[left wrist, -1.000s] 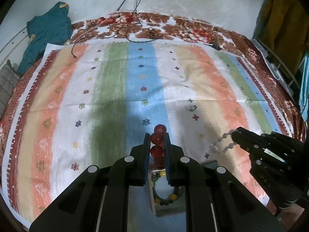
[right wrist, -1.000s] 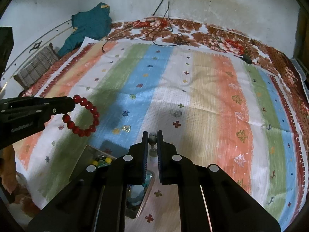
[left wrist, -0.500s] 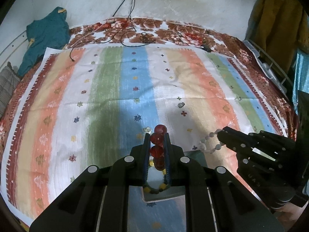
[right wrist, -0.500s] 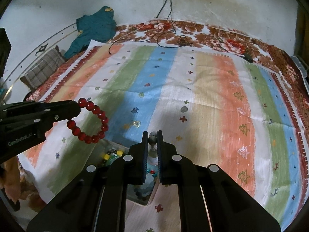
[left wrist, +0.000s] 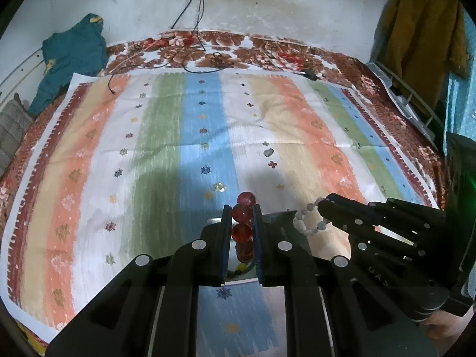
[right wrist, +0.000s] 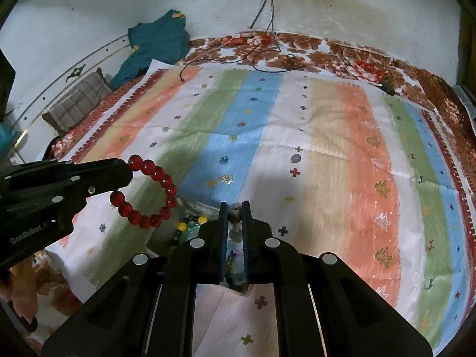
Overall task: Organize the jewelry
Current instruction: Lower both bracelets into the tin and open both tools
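Striped sheet [left wrist: 166, 148] over floral blanket [left wrist: 238, 44]; teal cloth [left wrist: 74, 56] far left, cables [left wrist: 193, 29] at wall, yellow coat [left wrist: 422, 29] right.

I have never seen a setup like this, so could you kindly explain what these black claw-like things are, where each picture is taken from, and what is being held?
There is no robot here: a person holds a two-finger tool in each hand, and each tool carries a wide-angle camera looking along its fingers. One picture comes from the left tool, the other from the right, so each also sees the other from the side.

The left gripper is shut on a red bead bracelet, which hangs as a loop. The right gripper is shut on a pale bead bracelet.

Below them lies a striped cloth spread over a floral bedcover. A small box of mixed beads sits under the grippers, and two small loose pieces rest farther out on the cloth.
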A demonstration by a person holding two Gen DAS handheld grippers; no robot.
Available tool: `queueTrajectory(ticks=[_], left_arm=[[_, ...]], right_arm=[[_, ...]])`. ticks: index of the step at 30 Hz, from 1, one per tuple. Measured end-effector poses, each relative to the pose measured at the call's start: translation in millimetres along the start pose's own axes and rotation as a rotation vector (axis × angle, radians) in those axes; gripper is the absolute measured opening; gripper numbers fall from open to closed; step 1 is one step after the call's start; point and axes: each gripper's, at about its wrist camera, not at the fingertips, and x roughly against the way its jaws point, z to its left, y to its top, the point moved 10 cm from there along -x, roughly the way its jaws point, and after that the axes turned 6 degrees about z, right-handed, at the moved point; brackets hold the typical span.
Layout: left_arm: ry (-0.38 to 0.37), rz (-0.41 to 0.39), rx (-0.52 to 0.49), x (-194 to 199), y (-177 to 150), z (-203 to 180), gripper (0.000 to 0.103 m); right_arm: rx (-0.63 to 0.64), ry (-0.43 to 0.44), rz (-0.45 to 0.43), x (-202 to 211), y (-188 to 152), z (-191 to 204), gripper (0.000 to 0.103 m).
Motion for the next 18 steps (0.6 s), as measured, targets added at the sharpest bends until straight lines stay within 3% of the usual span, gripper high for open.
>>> queueTrajectory(ticks=[5,9,14,18], left_arm=[[0.002,0.023,0.041,-5.2,-4.3,4.2,0.014],[0.029,0.017,0.079,-6.2,-1.6,17.5,0.019],[0.055,0.017,0.083,-7.7,-0.9,24.7,0.031],[0.058,0.02,0.08,-8.2,-0.6,25.9,0.04]], right_arm=[[-0.016,-0.007,0.023,-3.7,-5.4,-2.4,0.01],[-0.043,-0.04,0.017,-4.2,-2.8,-16.3,0.035],[-0.033,-0.071,0.038,-10.3,-4.8,-22.8,0.035],[-0.041,-0.076,0.037,-11.1,-3.3,-26.3,0.042]])
